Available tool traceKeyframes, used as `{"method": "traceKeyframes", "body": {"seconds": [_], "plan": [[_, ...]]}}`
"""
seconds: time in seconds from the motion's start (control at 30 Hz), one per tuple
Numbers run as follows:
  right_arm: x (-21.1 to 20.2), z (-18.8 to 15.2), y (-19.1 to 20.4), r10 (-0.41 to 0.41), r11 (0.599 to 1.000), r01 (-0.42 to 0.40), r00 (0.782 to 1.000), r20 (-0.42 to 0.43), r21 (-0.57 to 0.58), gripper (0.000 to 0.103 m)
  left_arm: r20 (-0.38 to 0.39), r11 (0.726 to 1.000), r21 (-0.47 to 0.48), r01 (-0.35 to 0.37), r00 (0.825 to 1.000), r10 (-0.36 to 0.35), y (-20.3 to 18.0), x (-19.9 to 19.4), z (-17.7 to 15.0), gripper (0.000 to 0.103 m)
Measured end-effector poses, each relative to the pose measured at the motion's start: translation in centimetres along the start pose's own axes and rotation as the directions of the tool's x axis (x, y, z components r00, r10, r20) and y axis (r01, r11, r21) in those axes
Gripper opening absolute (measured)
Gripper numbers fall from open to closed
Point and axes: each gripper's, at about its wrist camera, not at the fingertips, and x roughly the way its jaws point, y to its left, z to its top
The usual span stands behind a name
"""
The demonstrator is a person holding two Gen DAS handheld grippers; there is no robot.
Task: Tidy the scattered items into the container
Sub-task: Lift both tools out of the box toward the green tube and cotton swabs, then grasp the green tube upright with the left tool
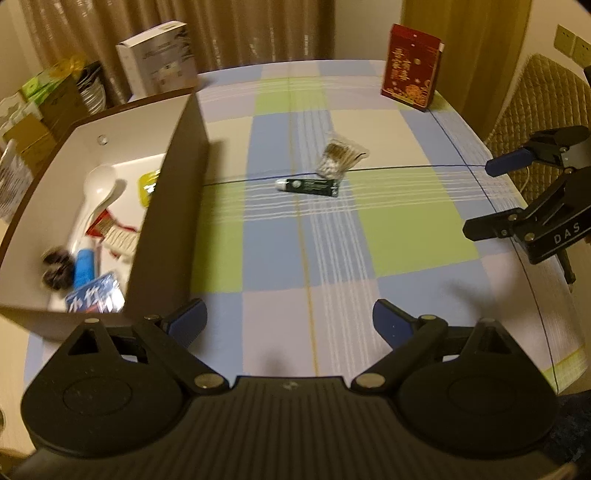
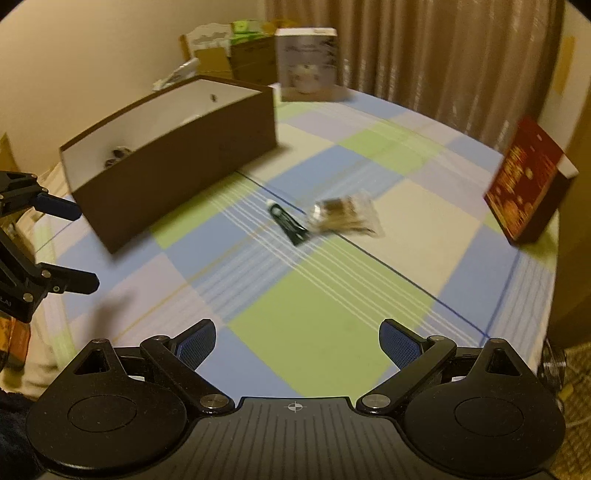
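A red box (image 1: 410,67) and a white box (image 2: 308,63), seemingly a carton, stand on the checked tablecloth (image 1: 406,229).

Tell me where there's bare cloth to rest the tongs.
Bare cloth: between the brown box and green tube, and the near checks before both tongs. Crowded: mid-table, where the tube touches the clear packet, and inside the box.

Home room, likely dining area: table under blue, green and lilac checked cloth (image 1: 406,229), beige pleated curtains (image 1: 258,29), quilted tan chair back (image 1: 535,103), stacked cardboard cartons (image 1: 37,110) by the wall, red festive gift box (image 1: 410,66).
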Motion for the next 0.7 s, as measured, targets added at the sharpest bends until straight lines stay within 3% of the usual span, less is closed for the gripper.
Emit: {"method": "traceKeyframes", "body": {"seconds": [0.37, 0.7], "plan": [[2.2, -1.3, -4.3, -0.056, 0.988, 0.065, 0.996, -0.070, 0.143, 0.100, -0.032, 0.980, 0.180, 0.079, 0.997, -0.075, -1.1, 4.5, 3.5, 0.084], [3.8, -2.0, -7.2, -0.082, 0.961, 0.109, 0.990, -0.116, 0.254, 0.100, -0.104, 0.901, 0.409, 0.148, 0.988, -0.115, -1.3, 10.5, 8.4, 0.070]]}}
